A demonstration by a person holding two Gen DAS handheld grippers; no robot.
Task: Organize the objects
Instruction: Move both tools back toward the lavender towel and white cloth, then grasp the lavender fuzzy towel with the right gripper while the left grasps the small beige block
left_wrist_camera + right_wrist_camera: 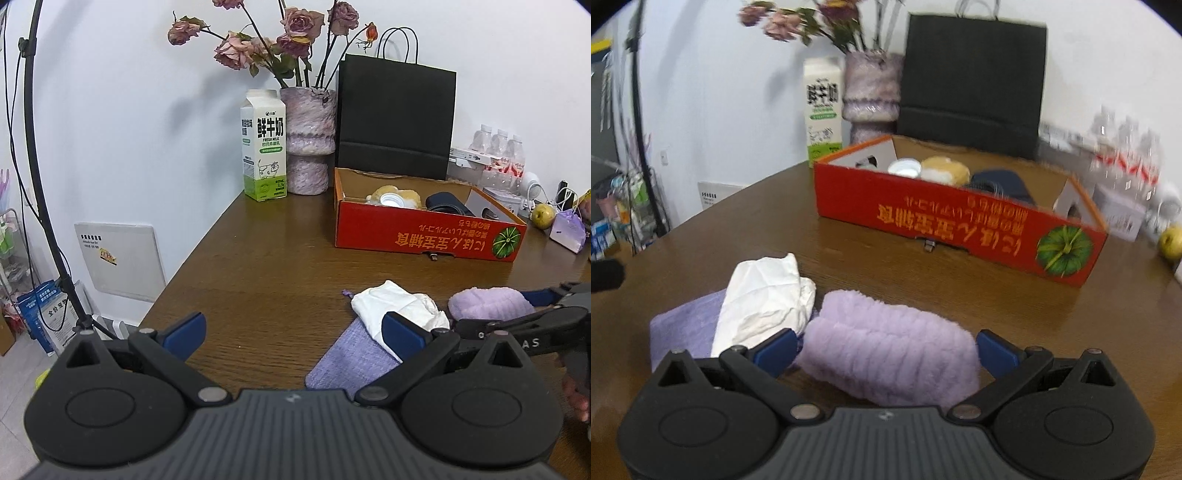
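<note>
— Sorting was partly done: the red box [960, 225] already held a plush toy [945, 169] and a cup [904, 168].

— And left?

— The purple fluffy cloth [890, 354] lay on the table [258, 266] between the right gripper's [886, 352] spread jaws, ungripped; the white cloth [764, 299] beside. The left gripper [291, 332] gaped, empty.

The left claw [293, 339] hovers low over the bench [258, 266], fingers spread wide with nothing between them. The right claw [886, 350] sits just right of it, also low over the bench, its blue fingers [775, 349] spread wide on either side of a fluffy purple cloth [890, 354].
</note>
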